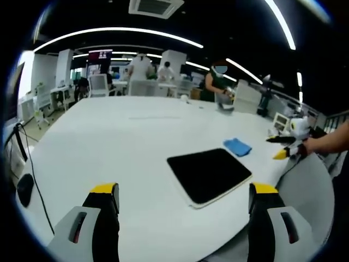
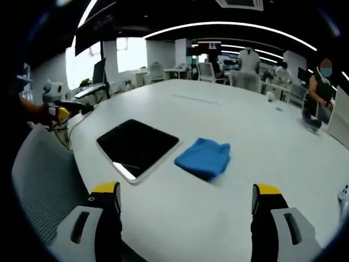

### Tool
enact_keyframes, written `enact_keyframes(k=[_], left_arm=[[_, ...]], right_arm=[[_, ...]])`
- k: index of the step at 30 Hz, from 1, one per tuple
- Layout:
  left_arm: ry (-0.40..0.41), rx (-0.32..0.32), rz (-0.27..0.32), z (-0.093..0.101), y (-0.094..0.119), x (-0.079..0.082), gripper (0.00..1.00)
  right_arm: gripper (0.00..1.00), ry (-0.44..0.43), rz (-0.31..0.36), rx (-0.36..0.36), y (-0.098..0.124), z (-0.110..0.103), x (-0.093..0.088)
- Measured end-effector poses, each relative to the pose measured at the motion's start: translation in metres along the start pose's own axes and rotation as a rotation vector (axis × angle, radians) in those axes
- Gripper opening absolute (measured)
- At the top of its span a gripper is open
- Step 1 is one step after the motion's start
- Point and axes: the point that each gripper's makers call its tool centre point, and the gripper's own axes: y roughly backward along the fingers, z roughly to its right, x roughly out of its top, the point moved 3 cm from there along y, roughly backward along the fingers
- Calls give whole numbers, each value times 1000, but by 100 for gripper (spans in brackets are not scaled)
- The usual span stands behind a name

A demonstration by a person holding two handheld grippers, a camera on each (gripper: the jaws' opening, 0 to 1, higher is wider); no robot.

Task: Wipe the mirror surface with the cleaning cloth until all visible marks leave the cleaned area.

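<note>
The mirror looks glossy and dark, with a pale smooth rim, lying on a smooth matt white tabletop. Just beside the mirror, the blue cleaning cloth looks soft and fibrous, folded. A grey woven-looking chair back stands near the mirror.

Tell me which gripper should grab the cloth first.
Right. The cloth lies just ahead of the open right gripper; from the left gripper it lies beyond the mirror.

Dark mirror flat, blue cloth beside
</note>
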Motion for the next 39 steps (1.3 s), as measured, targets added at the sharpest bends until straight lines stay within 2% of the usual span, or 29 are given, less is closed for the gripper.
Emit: enact_keyframes(k=[9, 17, 19, 22, 26, 39], left_arm=[[1, 5, -2, -6, 4, -2, 99], [-9, 8, 1, -8, 5, 5, 99], [-15, 9, 19, -9, 5, 9, 99], [-8, 15, 12, -10, 5, 9, 99], [-17, 16, 31, -11, 5, 17, 99], [-20, 19, 41, -11, 8, 21, 99]], right_arm=[[100, -3, -10, 5, -1, -2, -2], [100, -4, -13, 2, -1, -1, -2], [100, 3, -3, -1, 0, -1, -3], [100, -20, -14, -16, 0, 3, -4], [100, 0, 8, -27, 2, 4, -3], [100, -18, 13, -39, 3, 6, -2]])
